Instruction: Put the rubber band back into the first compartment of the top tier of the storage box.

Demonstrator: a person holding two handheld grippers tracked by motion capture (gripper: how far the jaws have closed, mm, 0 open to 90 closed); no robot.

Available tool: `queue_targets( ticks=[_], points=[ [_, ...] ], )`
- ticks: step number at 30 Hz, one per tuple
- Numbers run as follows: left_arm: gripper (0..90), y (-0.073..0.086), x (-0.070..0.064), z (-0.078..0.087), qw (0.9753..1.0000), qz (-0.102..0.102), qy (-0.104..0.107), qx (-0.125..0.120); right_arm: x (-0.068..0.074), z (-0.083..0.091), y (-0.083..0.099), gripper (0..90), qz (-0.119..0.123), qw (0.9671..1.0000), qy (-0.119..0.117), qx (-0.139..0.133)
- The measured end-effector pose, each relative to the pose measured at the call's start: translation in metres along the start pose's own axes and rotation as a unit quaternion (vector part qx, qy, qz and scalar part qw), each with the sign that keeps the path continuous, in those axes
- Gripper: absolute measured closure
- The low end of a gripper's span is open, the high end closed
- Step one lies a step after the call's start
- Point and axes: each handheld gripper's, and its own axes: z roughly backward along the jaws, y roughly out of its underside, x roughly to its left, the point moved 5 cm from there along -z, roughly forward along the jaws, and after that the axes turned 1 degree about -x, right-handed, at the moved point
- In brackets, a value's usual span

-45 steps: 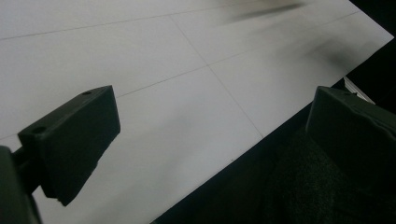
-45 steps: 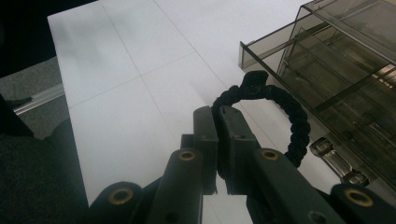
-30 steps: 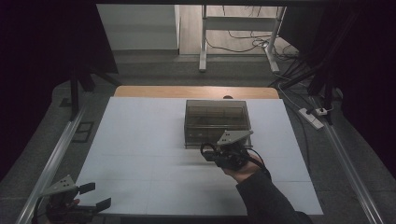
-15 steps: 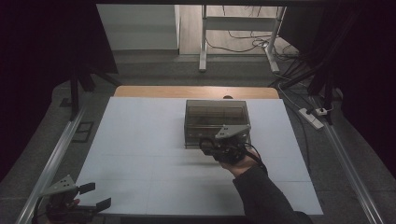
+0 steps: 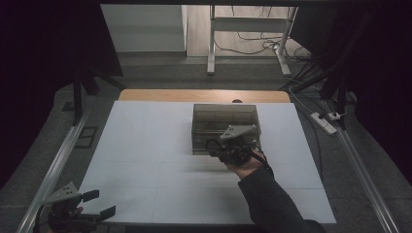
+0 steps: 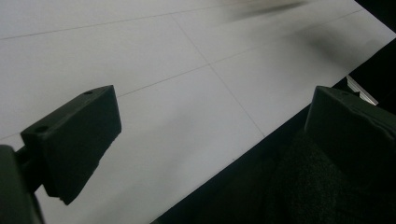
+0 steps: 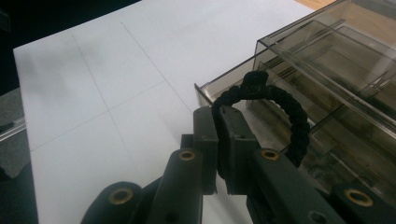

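Bracelet (image 7: 285, 112) of black braided cord was pinched between the closed jaws of the right tool (image 7: 219, 151), held at the near edge of the smoked clear box (image 7: 327, 88). Box stood on the white bench (image 5: 145, 145). Left tool (image 5: 97, 204) rested at the bench's near left corner, jaws spread, empty.

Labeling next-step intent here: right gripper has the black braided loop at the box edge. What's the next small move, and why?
Probably ease the right gripper forward and down over the open smoky plastic organizer box, then release. Its jaws are shut on the black braided bracelet, which hangs just at the box's near rim, not yet inside a compartment. The left gripper rests open at the table's near corner.
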Motion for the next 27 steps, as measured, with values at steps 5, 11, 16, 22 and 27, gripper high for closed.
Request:
queue_targets(
  ticks=[5,11,16,22,27],
  points=[
    [2.7,0.000,0.000,0.000,1.0000,0.000,0.000,0.000,-0.003,-0.004,-0.002,85.5,-0.004,1.0000,0.004,0.000],
    [2.7,0.000,0.000,0.000,1.0000,0.000,0.000,0.000,-0.005,-0.010,-0.005,85.5,-0.006,1.0000,0.008,0.001],
    [2.7,0.000,0.000,0.000,1.0000,0.000,0.000,0.000,-0.007,-0.016,-0.008,85.5,-0.007,0.9999,0.010,0.000],
    [2.7,0.000,0.000,0.000,1.0000,0.000,0.001,0.000,-0.009,-0.024,-0.010,85.5,-0.005,0.9999,0.011,0.003],
    [2.7,0.000,0.000,0.000,1.0000,0.000,0.001,0.000,-0.011,-0.030,-0.013,85.4,-0.005,0.9999,0.013,0.003]
  ],
)
